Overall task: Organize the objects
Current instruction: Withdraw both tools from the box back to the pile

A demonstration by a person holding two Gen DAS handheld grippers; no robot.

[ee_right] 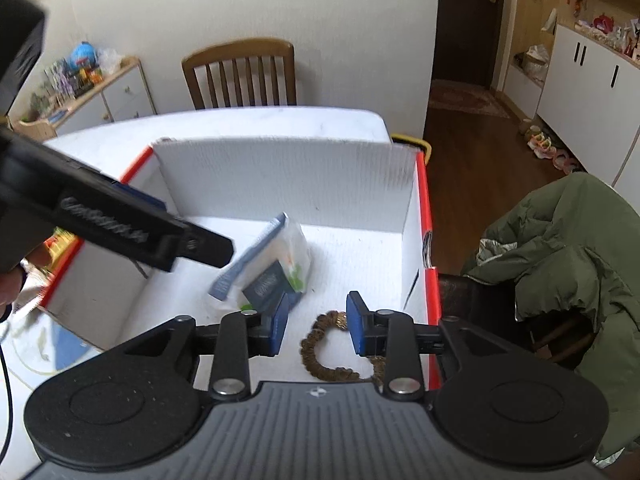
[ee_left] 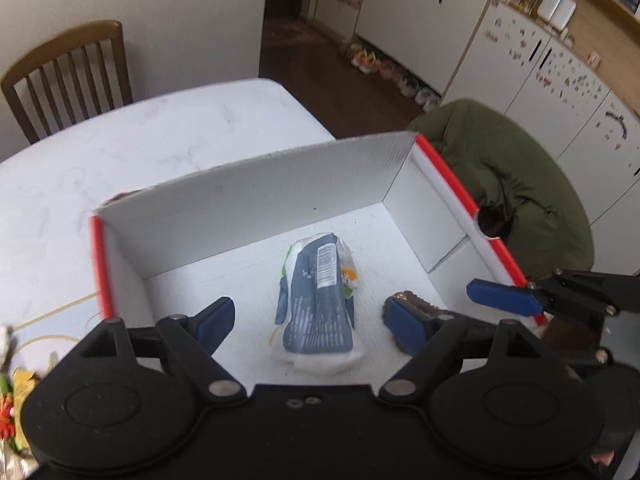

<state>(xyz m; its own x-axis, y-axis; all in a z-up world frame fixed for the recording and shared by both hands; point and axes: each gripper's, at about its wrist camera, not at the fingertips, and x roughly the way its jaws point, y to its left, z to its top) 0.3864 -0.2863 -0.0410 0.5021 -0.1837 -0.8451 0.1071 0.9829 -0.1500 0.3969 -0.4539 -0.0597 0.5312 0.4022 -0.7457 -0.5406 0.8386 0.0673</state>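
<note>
White table (ee_left: 168, 128) carries a red-edged box (ee_left: 280, 184) where the left gripper (ee_left: 308, 326) gapes wide over a blue-white packet (ee_left: 316, 312), the right gripper (ee_right: 318, 326) hangs open, empty, above a half-hidden brownish ring (ee_right: 316, 354).

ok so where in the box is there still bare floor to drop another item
Bare floor runs along the back wall of the box, behind the packet, and in the left corner beside it. The right front is crowded: the brown beaded ring lies there under the open right tool.
</note>
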